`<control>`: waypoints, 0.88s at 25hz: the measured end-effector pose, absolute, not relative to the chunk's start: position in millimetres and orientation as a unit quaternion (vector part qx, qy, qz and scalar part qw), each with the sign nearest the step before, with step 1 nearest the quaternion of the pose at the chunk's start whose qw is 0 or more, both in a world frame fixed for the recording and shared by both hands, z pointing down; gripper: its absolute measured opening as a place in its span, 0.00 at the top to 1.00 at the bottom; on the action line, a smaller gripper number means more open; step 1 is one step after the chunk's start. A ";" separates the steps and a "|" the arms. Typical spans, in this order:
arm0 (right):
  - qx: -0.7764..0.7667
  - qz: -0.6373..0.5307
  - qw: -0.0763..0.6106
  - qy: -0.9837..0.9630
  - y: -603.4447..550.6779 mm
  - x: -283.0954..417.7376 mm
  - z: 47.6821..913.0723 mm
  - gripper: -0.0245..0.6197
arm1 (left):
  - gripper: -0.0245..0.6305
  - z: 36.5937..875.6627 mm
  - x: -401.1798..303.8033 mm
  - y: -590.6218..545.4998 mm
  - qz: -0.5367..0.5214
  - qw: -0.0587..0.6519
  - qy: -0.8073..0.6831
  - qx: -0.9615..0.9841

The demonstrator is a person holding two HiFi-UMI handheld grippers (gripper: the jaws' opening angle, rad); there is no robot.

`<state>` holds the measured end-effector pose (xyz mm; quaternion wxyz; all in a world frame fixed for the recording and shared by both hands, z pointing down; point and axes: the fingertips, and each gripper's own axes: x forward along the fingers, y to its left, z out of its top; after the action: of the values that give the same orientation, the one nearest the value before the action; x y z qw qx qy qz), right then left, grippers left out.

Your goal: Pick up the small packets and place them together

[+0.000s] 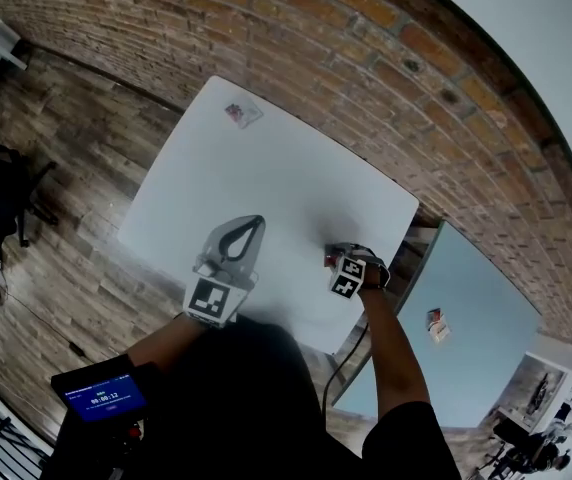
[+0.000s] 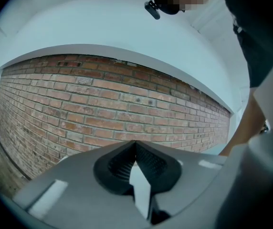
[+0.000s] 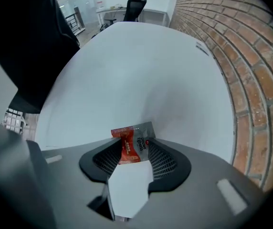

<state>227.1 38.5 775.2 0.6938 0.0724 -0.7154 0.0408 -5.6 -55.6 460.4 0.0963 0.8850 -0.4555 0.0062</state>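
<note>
Three small packets show from the head view. One packet [image 1: 243, 114] lies alone near the far corner of the white table [image 1: 296, 178]. A second, red packet [image 1: 328, 259] sits close to the near edge, right under the right gripper [image 1: 340, 260], which points straight down at it. The third packet [image 1: 437, 324] is off on a pale blue table [image 1: 486, 308] to the right, well apart from the others. The left gripper [image 1: 255, 222] hangs over the near side of the white table, beside the right one, its two fingers drawn to a single point. A brick wall [image 1: 366, 38] runs behind both tables, and there is a wood floor [image 1: 76, 168] to the left.

Over to the left gripper view: the jaws are pressed tip to tip with nothing between them. They aim level at the brick wall. A forearm shows at the right edge.

Now the right gripper view, and here's the action. The jaws stand wide apart, and the red packet, red and silver with print on it, lies flat on the white table in the gap between the two ribbed pads. Its top end sticks out past the fingertips. The pads flank it on both sides, but no squeeze shows. Beyond it the tabletop runs bare to the far edge, with the brick wall along the right and an office chair [image 3: 135, 1] in the room beyond.
</note>
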 end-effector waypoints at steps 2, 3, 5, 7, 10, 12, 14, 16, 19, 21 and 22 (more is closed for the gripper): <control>0.067 0.050 0.692 -0.717 39.7 228.1 777.8 0.69 | 0.96 460.3 -7.4 -56.6 0.005 0.098 -0.458 0.883; 0.070 0.058 0.689 -0.719 39.0 227.9 777.7 0.69 | 0.96 460.2 -8.3 -57.3 0.006 0.097 -0.459 0.883; 0.089 0.082 0.679 -0.724 36.7 227.1 777.0 0.69 | 0.96 460.4 -9.8 -58.7 0.006 0.097 -0.461 0.882; 0.127 0.128 0.664 -0.726 34.4 227.4 777.4 0.69 | 0.96 460.8 -10.1 -59.4 0.008 0.100 -0.462 0.881; 0.213 0.233 0.619 -0.719 34.0 232.2 780.6 0.69 | 0.96 461.8 -7.3 -56.8 0.011 0.102 -0.462 0.881; 0.272 0.294 0.577 -0.712 30.1 231.0 779.0 0.69 | 0.96 464.4 -6.9 -55.2 0.015 0.101 -0.461 0.881; 0.300 0.314 0.547 -0.715 23.5 224.1 779.1 0.69 | 0.96 466.5 -10.1 -56.3 0.017 0.101 -0.463 0.881; 0.301 0.295 0.545 -0.725 18.0 218.2 780.7 0.69 | 0.96 465.4 -13.8 -57.0 0.021 0.096 -0.464 0.880; 0.285 0.274 0.554 -0.732 22.4 219.5 778.8 0.69 | 0.96 454.9 -13.8 -51.7 0.015 0.091 -0.473 0.876; 0.280 0.267 0.557 -0.735 20.8 218.2 777.2 0.69 | 0.96 452.1 -14.7 -50.0 0.013 0.089 -0.476 0.875; 0.279 0.263 0.559 -0.735 17.5 216.2 777.2 0.69 | 0.96 453.3 -15.4 -50.7 0.015 0.088 -0.475 0.876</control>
<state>216.2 17.5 777.2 0.5589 0.2789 -0.7354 0.2628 -15.4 -50.7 453.3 0.0884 0.8755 -0.4748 0.0147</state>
